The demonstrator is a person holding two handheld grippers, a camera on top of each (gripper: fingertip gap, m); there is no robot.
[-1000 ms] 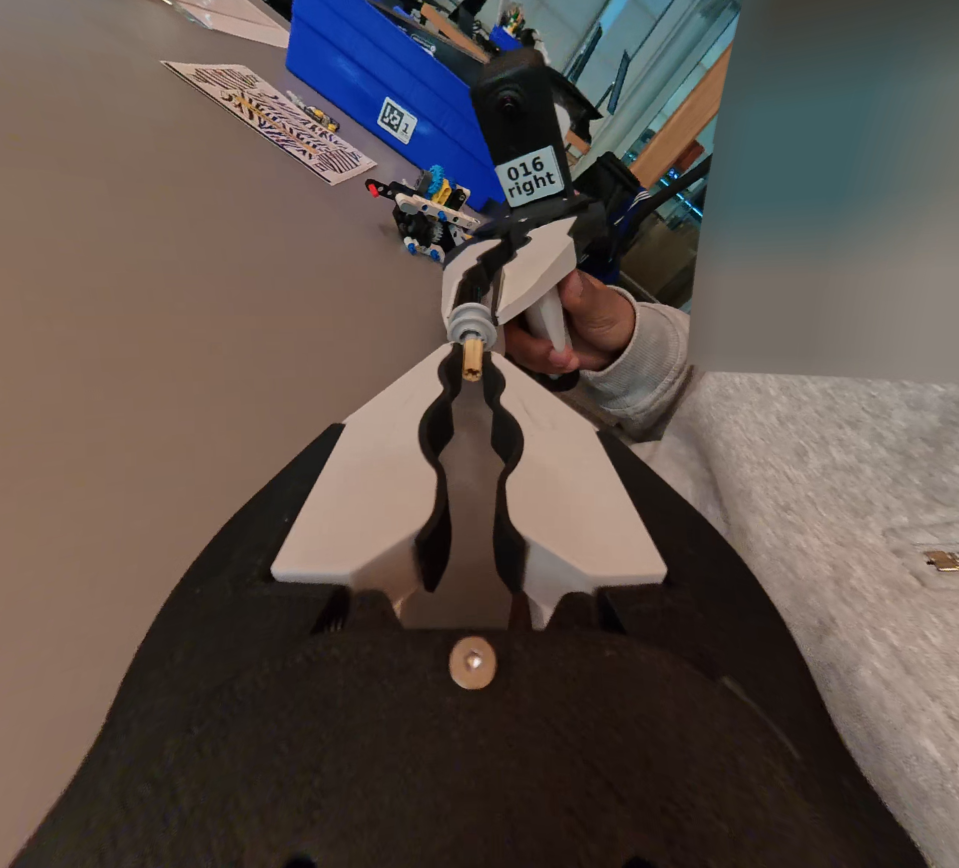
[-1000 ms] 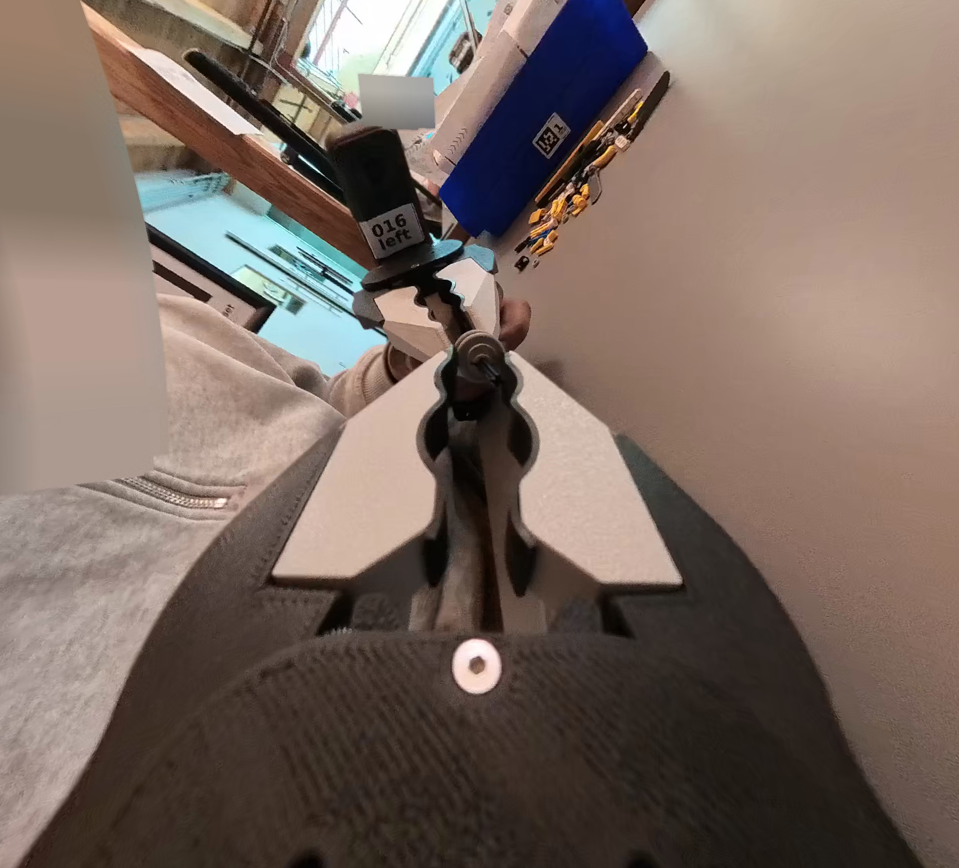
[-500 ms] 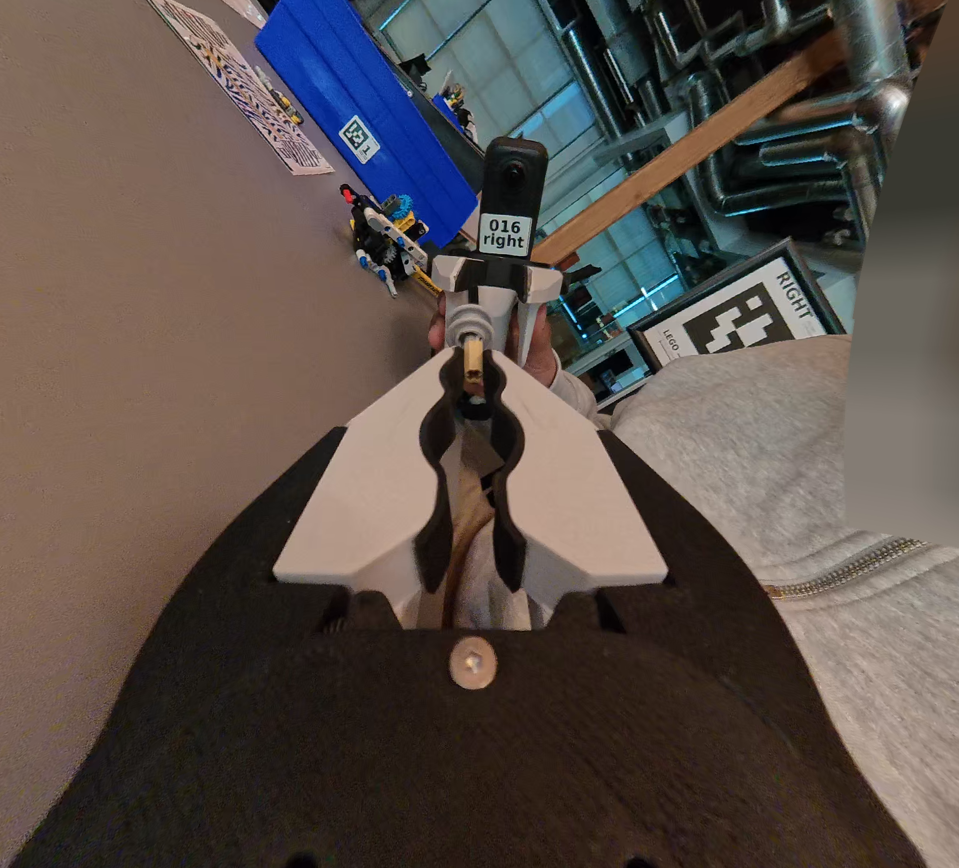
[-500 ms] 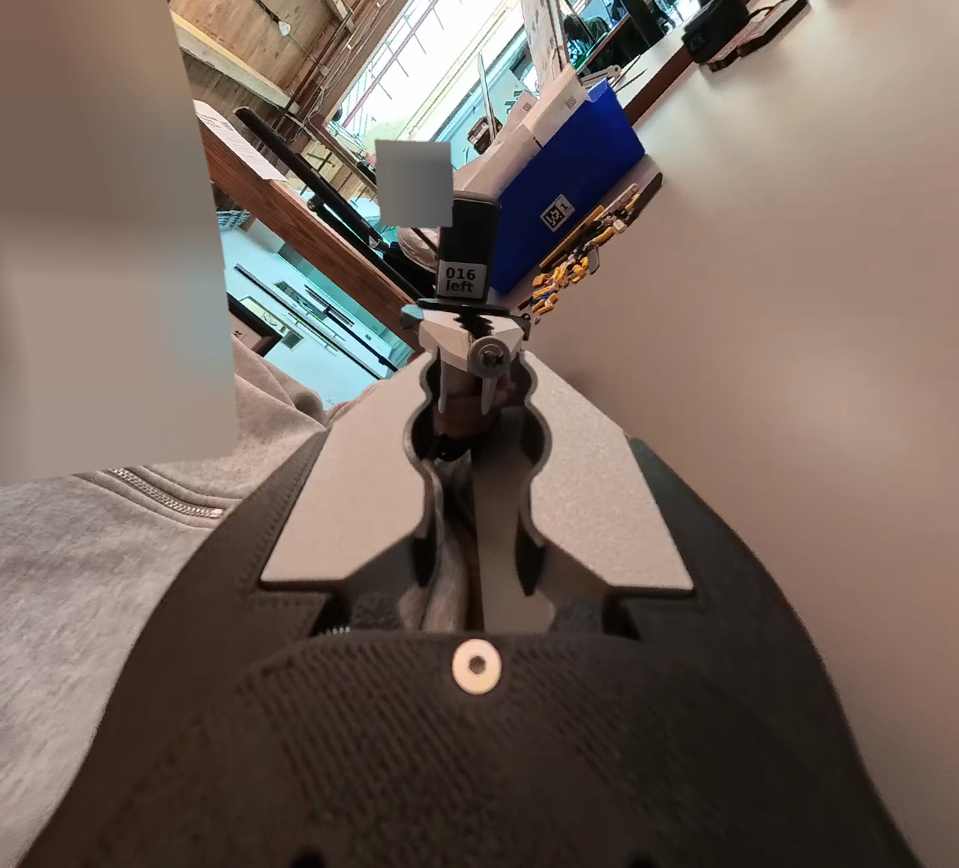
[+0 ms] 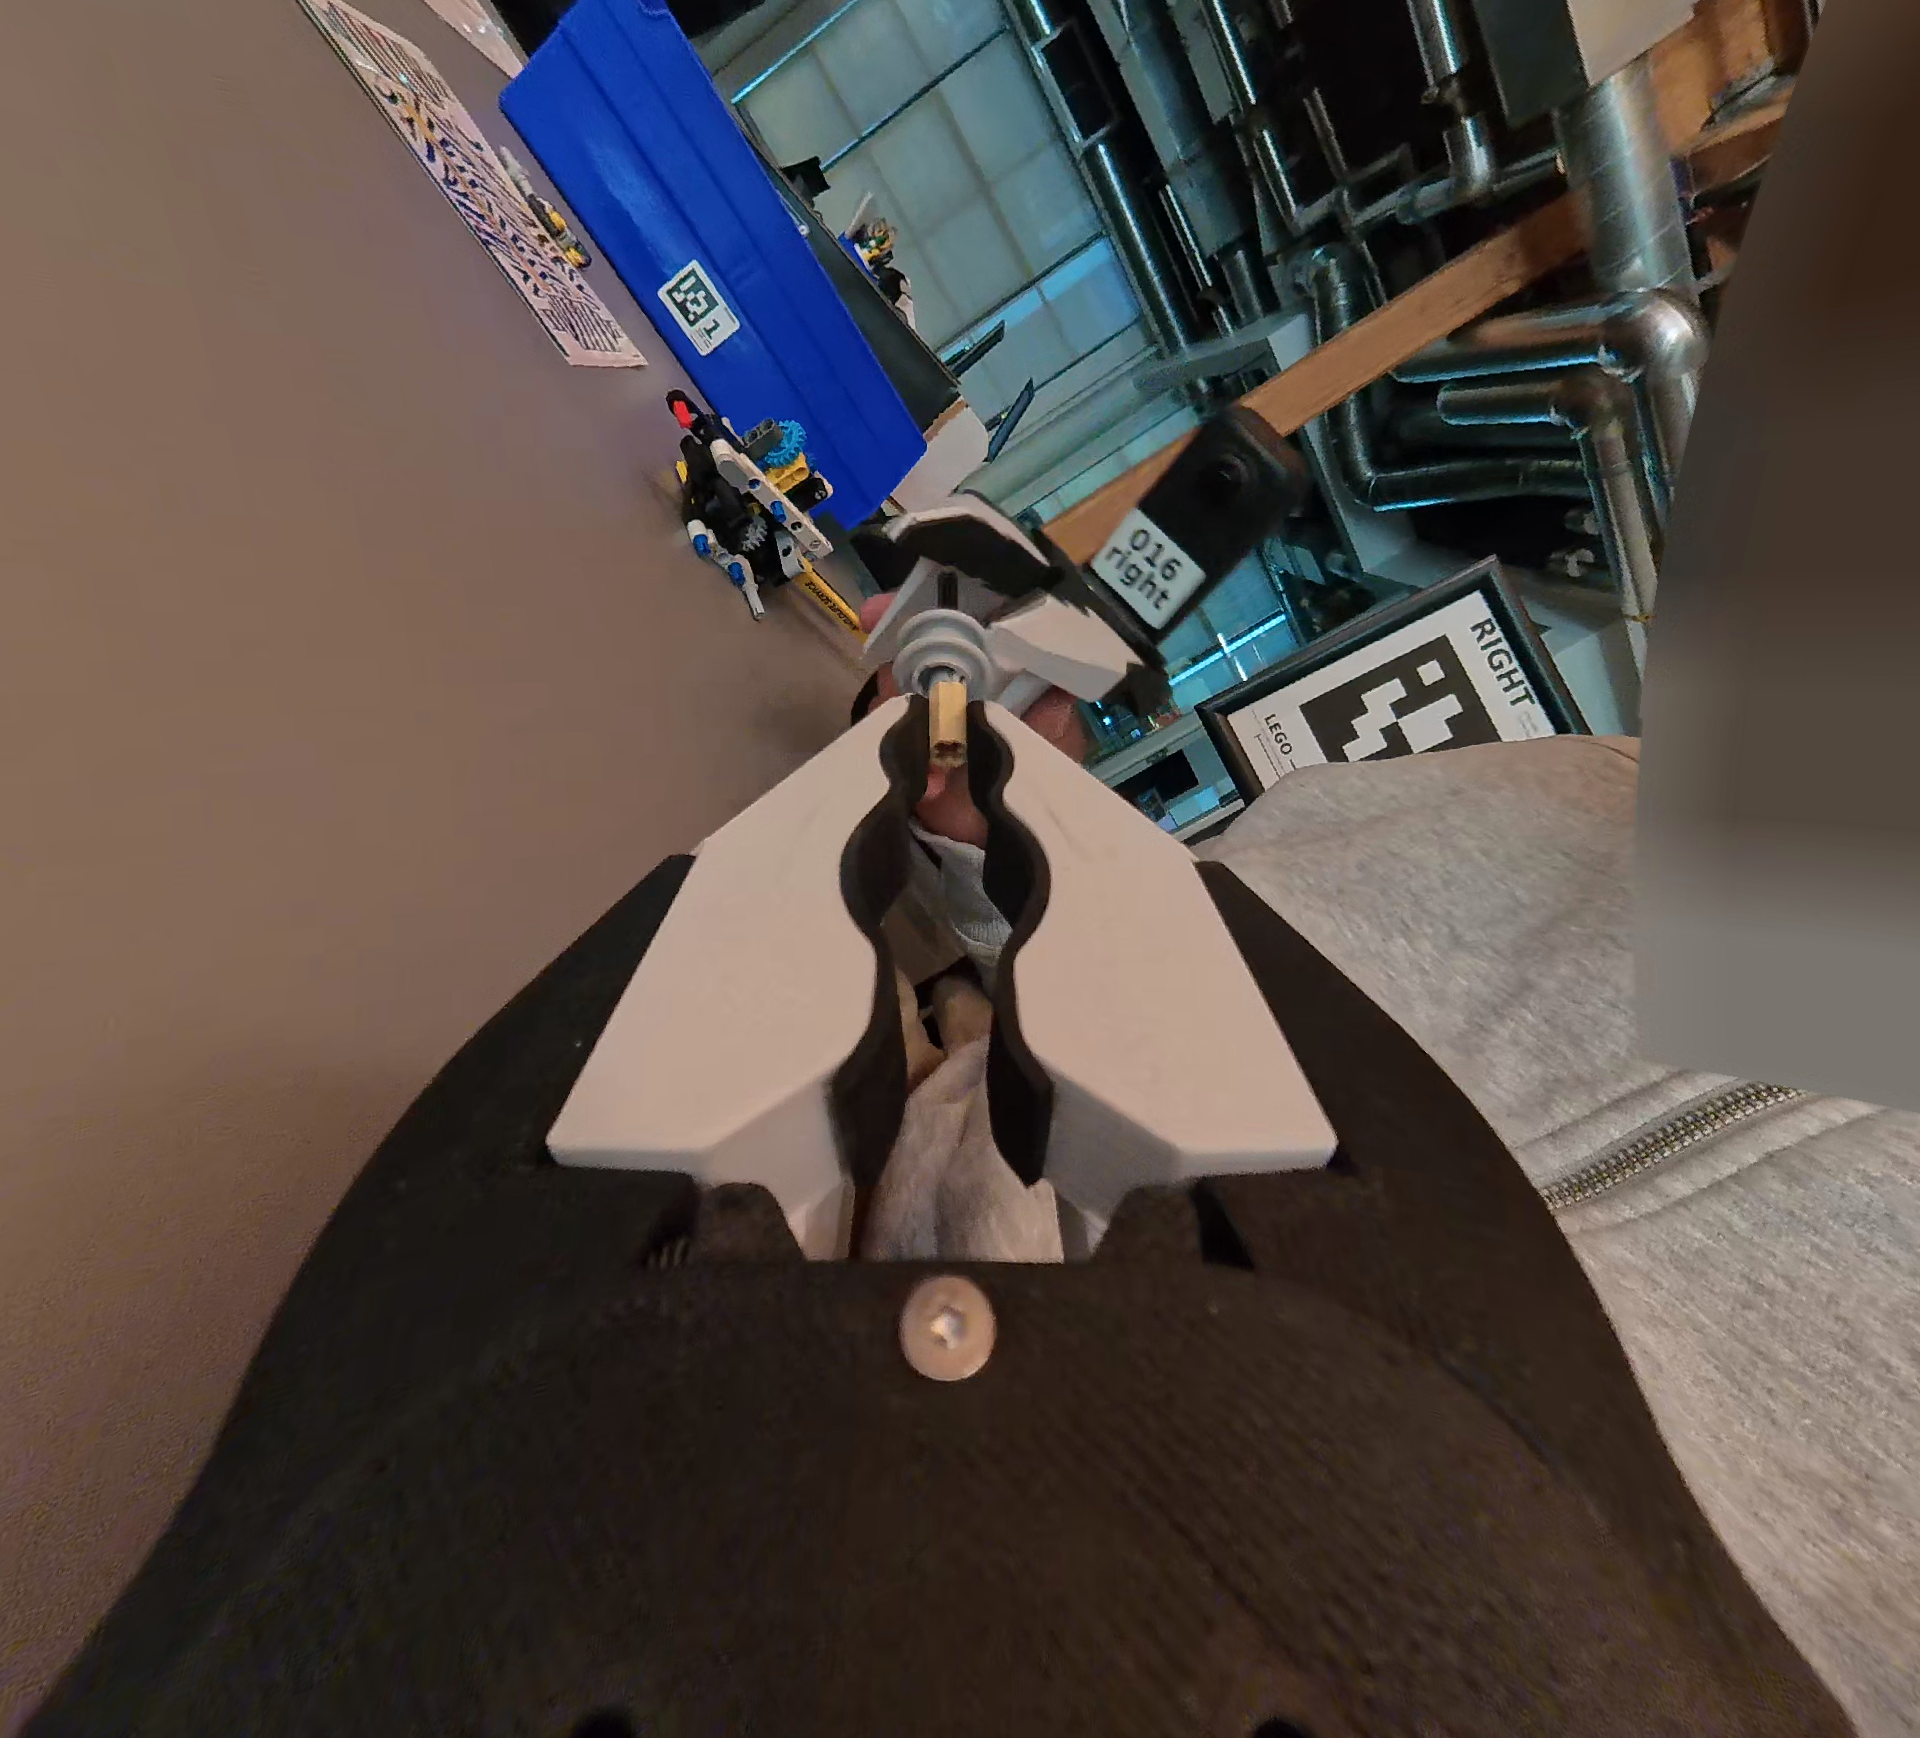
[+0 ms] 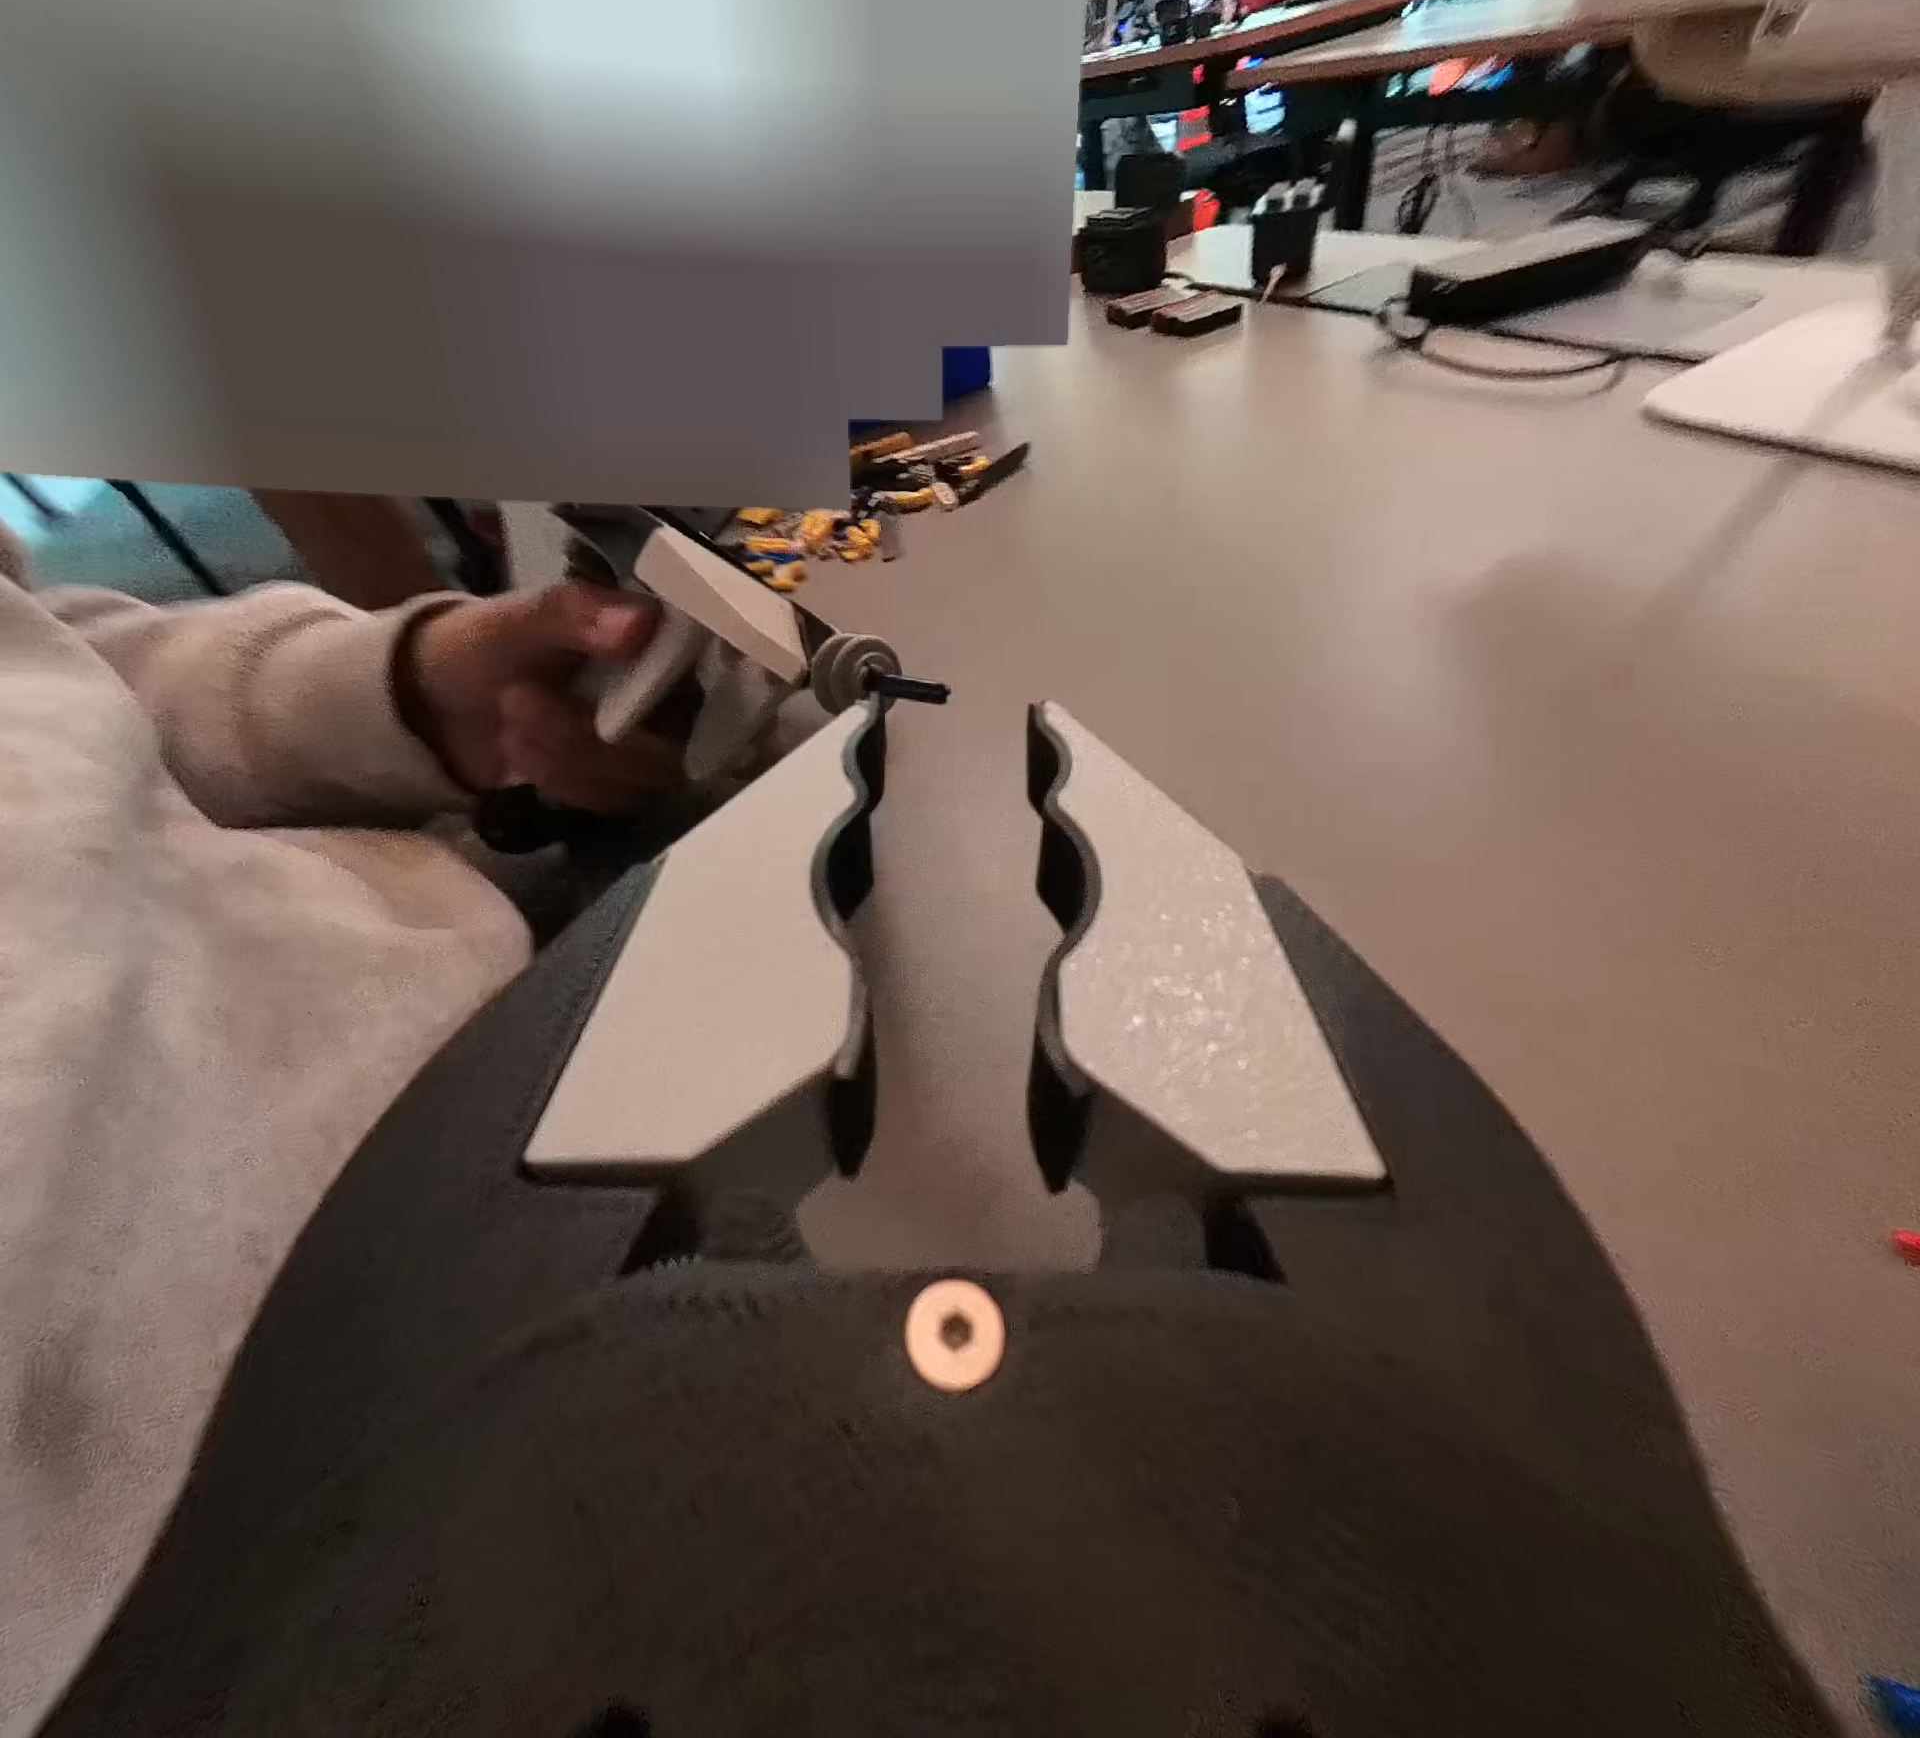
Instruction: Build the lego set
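Observation:
My left gripper [image 5: 948,738] is shut on a short tan Lego axle [image 5: 948,720] that carries a grey pulley wheel [image 5: 940,644] at its far end. In the right wrist view the left gripper [image 6: 800,665] comes in from the left with the wheel [image 6: 852,665] and a black axle [image 6: 914,689] sticking out of it. My right gripper [image 6: 956,722] is open and empty, its tips just below that black axle. It also shows in the left wrist view [image 5: 920,587], right behind the wheel. A partly built Lego model [image 5: 753,504] stands on the table.
A blue bin [image 5: 707,254] and a sticker sheet [image 5: 468,182] lie beyond the model. Loose yellow and black Lego parts [image 6: 831,535] lie on the grey table [image 6: 1351,753]. A white monitor base [image 6: 1787,379], cables and black devices [image 6: 1143,254] stand farther back. A person's grey sleeve [image 6: 208,753] is at left. One gripper's finger ends stand about 5 cm off the other's. The right tips stand about 20 cm off the partly built Lego model [image 5: 753,504].
My right gripper has opened, let go of the wheel and axle, and swung round toward the table. My left gripper keeps hold of the tan axle with the wheel.

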